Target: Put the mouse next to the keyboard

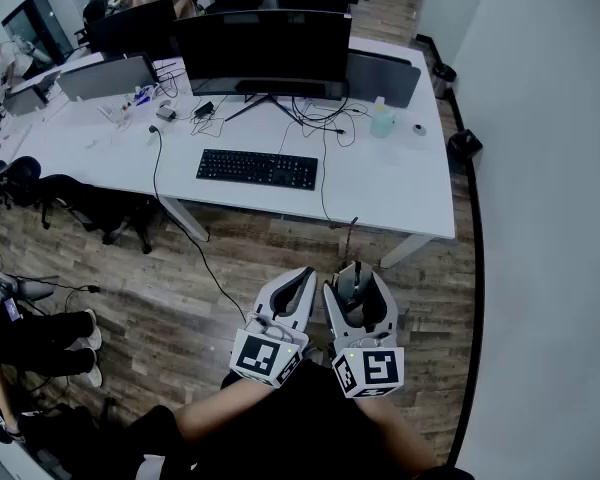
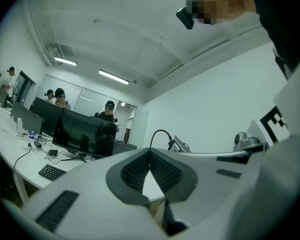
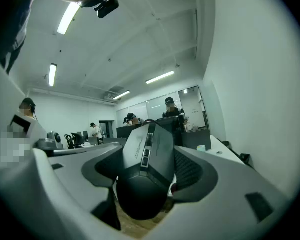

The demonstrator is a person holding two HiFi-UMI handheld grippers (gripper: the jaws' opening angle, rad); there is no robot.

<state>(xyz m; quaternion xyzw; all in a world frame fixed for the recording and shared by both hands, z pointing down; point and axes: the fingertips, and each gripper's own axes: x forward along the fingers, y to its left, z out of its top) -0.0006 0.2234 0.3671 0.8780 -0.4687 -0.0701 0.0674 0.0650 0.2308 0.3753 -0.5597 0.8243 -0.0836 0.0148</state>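
The right gripper (image 1: 356, 271) pinches the mouse (image 3: 149, 159); the left gripper's (image 1: 303, 273) fingers (image 2: 135, 171) press together, empty. The keyboard (image 1: 257, 168) lies near the desk's (image 1: 400, 203) front edge.

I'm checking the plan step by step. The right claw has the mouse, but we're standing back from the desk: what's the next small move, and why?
Probably carry the right claw forward toward the bare stretch of desk just right of the keyboard. It grips the mouse well short of the desk's near edge, so nothing can be set down yet.

No text is legible anywhere; the small print on the mouse (image 3: 150, 159) is unreadable.
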